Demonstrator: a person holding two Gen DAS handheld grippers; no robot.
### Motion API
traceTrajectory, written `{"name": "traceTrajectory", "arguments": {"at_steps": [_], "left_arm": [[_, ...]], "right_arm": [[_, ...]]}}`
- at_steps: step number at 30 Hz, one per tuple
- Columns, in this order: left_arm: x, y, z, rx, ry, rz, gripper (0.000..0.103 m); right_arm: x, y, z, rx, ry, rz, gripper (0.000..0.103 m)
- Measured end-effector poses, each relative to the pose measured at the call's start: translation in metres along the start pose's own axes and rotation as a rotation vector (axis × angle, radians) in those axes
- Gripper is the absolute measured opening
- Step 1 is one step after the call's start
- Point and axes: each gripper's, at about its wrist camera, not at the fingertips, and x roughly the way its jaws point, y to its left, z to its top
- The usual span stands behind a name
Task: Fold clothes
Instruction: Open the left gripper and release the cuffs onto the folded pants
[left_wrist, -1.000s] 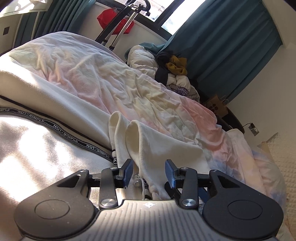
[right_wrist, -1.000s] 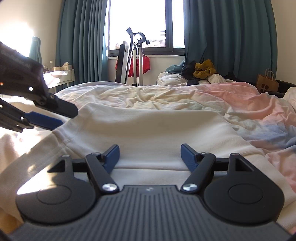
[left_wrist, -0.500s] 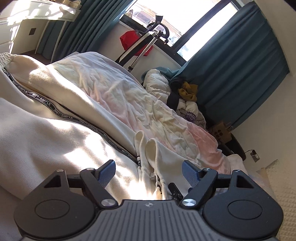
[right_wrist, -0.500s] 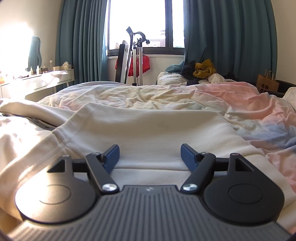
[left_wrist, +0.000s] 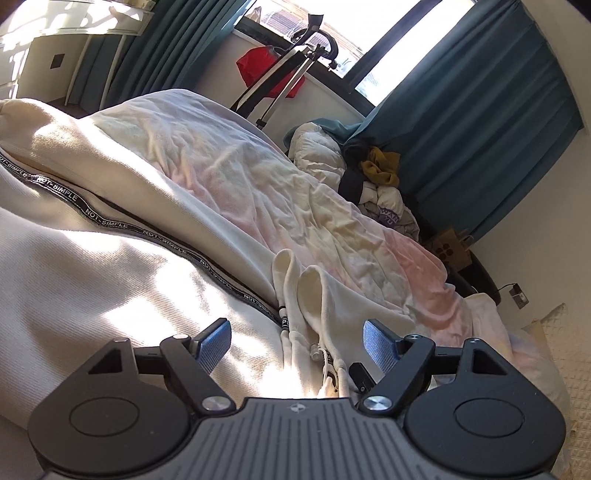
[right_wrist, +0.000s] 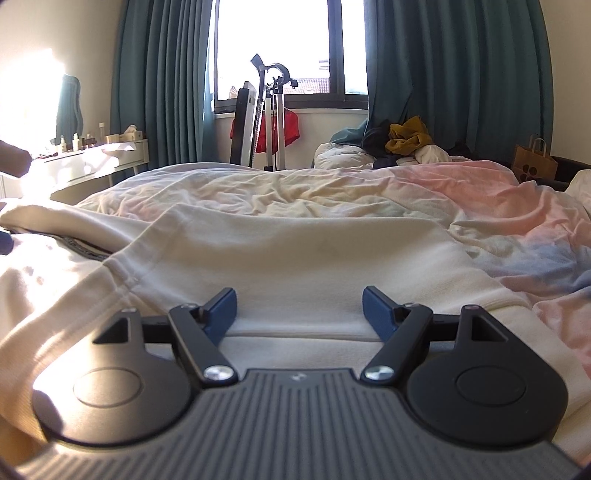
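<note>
A cream hooded sweatshirt (left_wrist: 92, 295) with a black "NOT-SIMPLE" tape (left_wrist: 122, 225) along its zipper lies spread on the bed. My left gripper (left_wrist: 297, 341) is open and empty just above its collar, with the drawstrings (left_wrist: 321, 354) between the fingers. In the right wrist view the same sweatshirt (right_wrist: 295, 254) fills the foreground. My right gripper (right_wrist: 299, 308) is open and empty, low over the ribbed hem edge (right_wrist: 295, 330).
The bed has a crumpled pastel duvet (right_wrist: 369, 195). A pile of clothes (right_wrist: 402, 144) lies at its far end. A metal rack with a red cloth (right_wrist: 273, 125) stands by the window. A white dresser (right_wrist: 96, 162) is at the left and a paper bag (right_wrist: 533, 162) at the right.
My left gripper has opened, let go of the collar fold it was pinching, and pulled back a little. My right gripper has stayed open in place.
</note>
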Motion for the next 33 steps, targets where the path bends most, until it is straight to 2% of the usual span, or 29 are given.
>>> {"name": "traceTrajectory", "arguments": {"at_steps": [5, 10, 14, 16, 20, 25, 28, 31, 33], "left_arm": [[0.008, 0.001, -0.002, 0.010, -0.003, -0.012, 0.081], [0.010, 0.001, 0.001, -0.004, -0.031, -0.033, 0.081], [0.008, 0.005, 0.004, -0.019, -0.056, -0.045, 0.081], [0.009, 0.007, 0.005, -0.029, -0.060, -0.052, 0.081], [0.017, 0.006, 0.008, -0.022, -0.049, -0.070, 0.080], [0.049, -0.015, 0.020, 0.075, 0.028, -0.086, 0.078], [0.076, -0.036, 0.022, 0.170, 0.079, -0.112, 0.077], [0.105, -0.049, 0.017, 0.244, 0.133, -0.102, 0.075], [0.124, -0.048, 0.011, 0.250, 0.180, -0.083, 0.071]], "right_arm": [[0.001, 0.000, 0.002, 0.000, 0.003, -0.001, 0.077], [-0.010, -0.004, 0.017, 0.032, 0.065, 0.022, 0.077], [-0.035, -0.006, 0.031, 0.160, 0.037, 0.096, 0.077], [-0.048, 0.007, 0.036, 0.114, 0.068, 0.116, 0.077], [-0.070, 0.040, 0.033, 0.035, 0.117, 0.240, 0.077], [-0.070, 0.059, 0.029, -0.037, 0.172, 0.244, 0.077], [-0.074, 0.058, 0.030, -0.050, 0.177, 0.225, 0.077], [-0.071, 0.056, 0.028, -0.036, 0.203, 0.241, 0.077], [-0.069, 0.054, 0.026, -0.027, 0.221, 0.251, 0.076]]}}
